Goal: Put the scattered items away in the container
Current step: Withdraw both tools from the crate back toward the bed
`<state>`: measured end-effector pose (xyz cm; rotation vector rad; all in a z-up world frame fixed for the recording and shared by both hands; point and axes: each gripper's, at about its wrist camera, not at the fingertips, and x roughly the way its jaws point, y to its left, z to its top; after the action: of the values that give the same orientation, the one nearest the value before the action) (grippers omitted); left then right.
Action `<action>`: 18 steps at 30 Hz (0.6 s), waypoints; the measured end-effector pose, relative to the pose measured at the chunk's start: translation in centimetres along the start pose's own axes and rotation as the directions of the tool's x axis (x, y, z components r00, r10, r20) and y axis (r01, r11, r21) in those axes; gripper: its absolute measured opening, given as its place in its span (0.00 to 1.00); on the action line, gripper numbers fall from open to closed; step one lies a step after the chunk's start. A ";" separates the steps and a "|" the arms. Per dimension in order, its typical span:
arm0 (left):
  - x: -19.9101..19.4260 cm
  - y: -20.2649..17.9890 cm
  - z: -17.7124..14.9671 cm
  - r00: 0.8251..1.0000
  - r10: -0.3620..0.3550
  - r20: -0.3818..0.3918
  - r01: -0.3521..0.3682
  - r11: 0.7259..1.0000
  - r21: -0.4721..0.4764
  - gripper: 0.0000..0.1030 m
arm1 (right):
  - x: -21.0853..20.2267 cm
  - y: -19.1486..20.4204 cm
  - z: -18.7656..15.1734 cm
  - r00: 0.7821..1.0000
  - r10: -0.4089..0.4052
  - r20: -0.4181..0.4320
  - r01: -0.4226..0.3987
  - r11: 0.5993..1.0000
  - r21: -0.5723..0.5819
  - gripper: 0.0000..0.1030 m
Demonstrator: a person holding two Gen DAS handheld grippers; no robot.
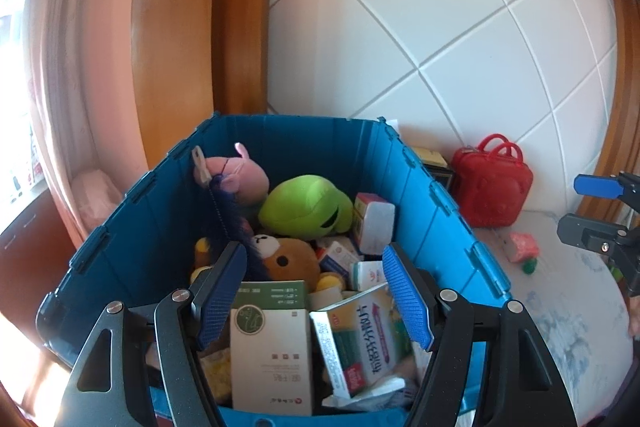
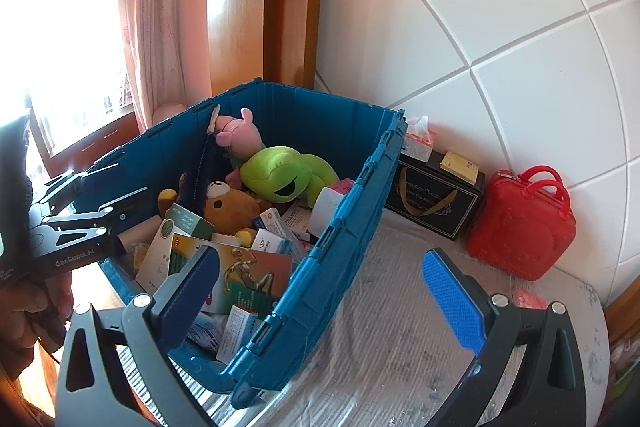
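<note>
A blue folding crate (image 1: 452, 211) (image 2: 352, 187) holds a pink plush (image 1: 240, 175), a green frog plush (image 1: 304, 207), a brown bear (image 1: 284, 259) and several medicine boxes (image 1: 272, 343). My left gripper (image 1: 316, 293) hangs open over the crate's near end, with nothing pressed between its pads; the boxes lie below it. My right gripper (image 2: 326, 291) stands wide open above the crate's right wall and the mat, holding nothing. A small pink item (image 1: 524, 245) (image 2: 528, 299) and a green ball (image 1: 529, 265) lie on the mat outside the crate.
A red toy case (image 2: 520, 223) stands against the white padded wall at the right. A black gift box (image 2: 432, 203) with a yellow packet on it and a tissue pack (image 2: 418, 139) sit behind the crate. A wooden frame and pink curtain rise on the left.
</note>
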<state>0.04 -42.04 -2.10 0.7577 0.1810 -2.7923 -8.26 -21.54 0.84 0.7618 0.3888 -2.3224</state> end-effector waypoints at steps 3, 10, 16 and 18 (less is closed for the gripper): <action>0.0 -2.1 0.3 1.000 -0.022 -0.001 0.022 0.999 0.027 0.69 | -1.0 -1.6 -1.0 1.000 -0.016 0.004 0.016 1.000 0.025 1.00; 0.2 -8.5 1.2 0.996 -0.090 -0.006 0.090 0.992 0.089 0.69 | -4.3 -7.1 -3.7 0.997 -0.081 -0.003 0.081 0.992 0.095 1.00; 0.5 -15.2 1.5 0.988 -0.155 -0.019 0.156 0.978 0.139 0.70 | -7.7 -12.8 -6.2 0.988 -0.153 -0.023 0.154 0.974 0.167 1.00; 0.7 -17.6 1.4 0.984 -0.178 -0.027 0.180 0.971 0.157 0.70 | -8.7 -14.6 -7.4 0.984 -0.175 -0.030 0.178 0.965 0.193 1.00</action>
<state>-5.85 -25.44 -0.21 0.8342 0.0301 -3.0019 -9.54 -3.07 1.42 0.8672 0.2444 -2.5520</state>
